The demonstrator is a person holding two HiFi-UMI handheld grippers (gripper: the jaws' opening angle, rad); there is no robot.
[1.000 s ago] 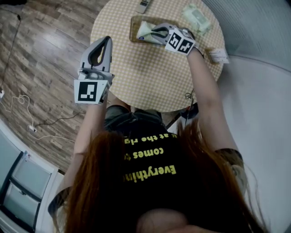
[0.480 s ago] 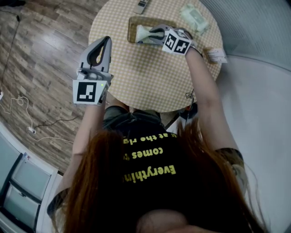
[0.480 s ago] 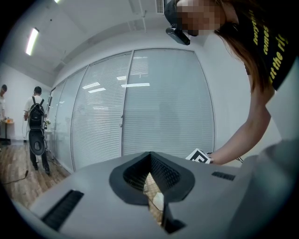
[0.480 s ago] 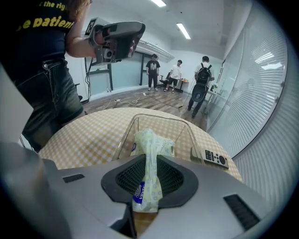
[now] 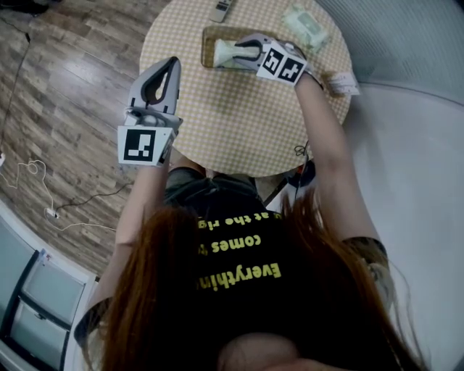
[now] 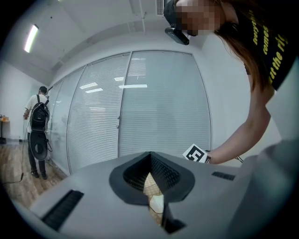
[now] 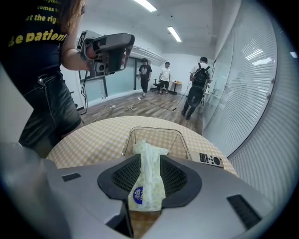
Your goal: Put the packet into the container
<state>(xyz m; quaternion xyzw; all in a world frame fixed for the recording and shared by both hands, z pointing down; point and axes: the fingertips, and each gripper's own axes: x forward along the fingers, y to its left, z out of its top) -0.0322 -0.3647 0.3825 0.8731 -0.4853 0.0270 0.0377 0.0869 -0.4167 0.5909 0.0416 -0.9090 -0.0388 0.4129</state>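
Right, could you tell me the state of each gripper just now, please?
Left gripper: jaws closed, nothing between them.
Right gripper: jaws have just been opening and now stand open, with the packet between them.

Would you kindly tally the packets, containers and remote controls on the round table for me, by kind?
Packets: 2
Container: 1
Remote control: 1
Total: 4
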